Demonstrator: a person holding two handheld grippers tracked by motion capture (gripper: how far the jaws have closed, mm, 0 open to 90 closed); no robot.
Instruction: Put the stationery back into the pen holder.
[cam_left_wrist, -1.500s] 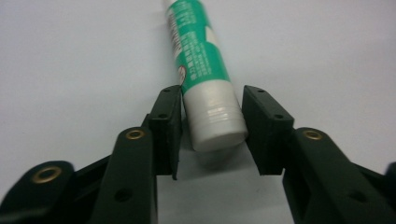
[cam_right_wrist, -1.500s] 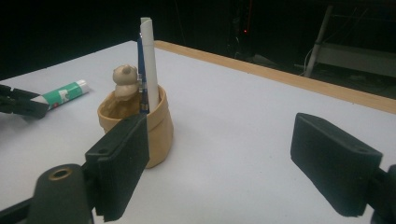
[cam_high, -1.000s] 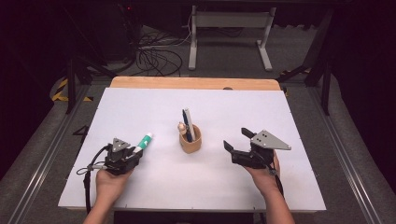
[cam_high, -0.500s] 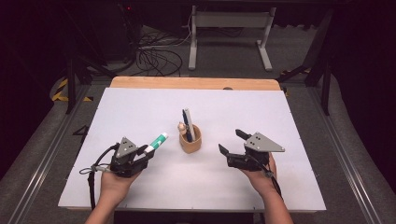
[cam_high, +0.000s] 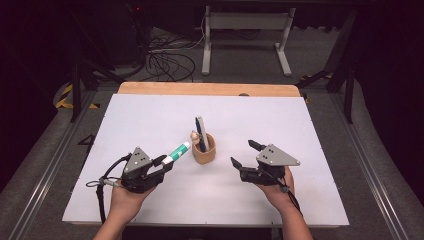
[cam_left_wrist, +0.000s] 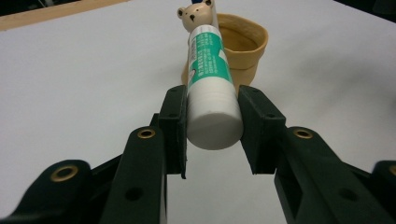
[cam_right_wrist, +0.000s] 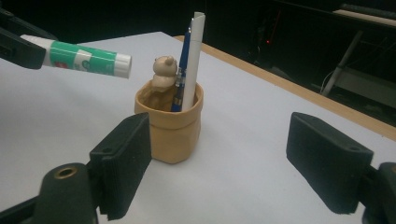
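The left gripper (cam_high: 161, 162), clamped on the glue stick (cam_high: 178, 150), lifts it off the table (cam_high: 310, 200) and carries it rightward, its tip now just beside the pen holder (cam_high: 204, 149).

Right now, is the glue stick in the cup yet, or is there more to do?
Not yet. Two pens and a little bear already stand in the tan cup. The left gripper holds the glue stick in the air, pointing at the cup. It must still drop in. The right gripper waits open.

One glue stick (cam_high: 178, 150) (two pens (cam_high: 201, 131))
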